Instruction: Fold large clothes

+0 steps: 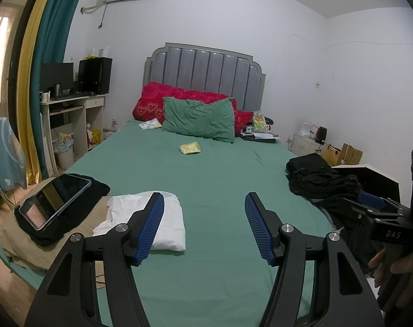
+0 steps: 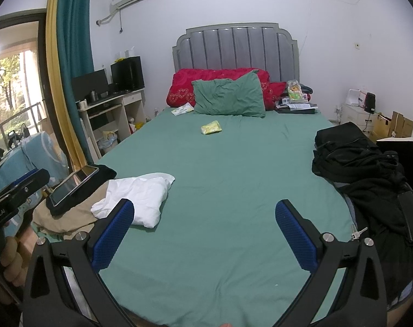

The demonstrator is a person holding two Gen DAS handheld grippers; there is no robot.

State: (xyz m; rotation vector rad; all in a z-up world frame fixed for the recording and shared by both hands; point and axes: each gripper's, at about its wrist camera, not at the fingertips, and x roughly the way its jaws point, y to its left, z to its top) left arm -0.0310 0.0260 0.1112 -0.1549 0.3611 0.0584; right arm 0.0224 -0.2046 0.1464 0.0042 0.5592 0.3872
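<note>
The bed (image 2: 220,163), spread with a green sheet, carries everything, and its wide middle lies bare as a folding area. Along its right edge sits a heap of black clothes (image 2: 353,158), rumpled and unsorted; judging by its state, this is the work still to be done. At the near left corner lies a beige garment (image 2: 67,218), loosely flat, with a black garment (image 2: 102,174) on top of it and a tablet (image 2: 72,184) resting on that. Just beside them toward the middle lies a white garment (image 2: 141,199), folded into a rough, slightly puffy rectangle, so one piece looks finished, or nearly. Near the headboard are a green pillow (image 2: 228,98) and a small yellow packet (image 2: 212,128), well apart from the clothes. The left gripper (image 1: 203,224) hovers over the near edge of the bed with its jaws spread wide and nothing between them; the right gripper (image 2: 203,234) likewise stands apart and empty. Neither touches cloth, so no fold is in hand; the task seems early, with the black heap untouched.
</note>
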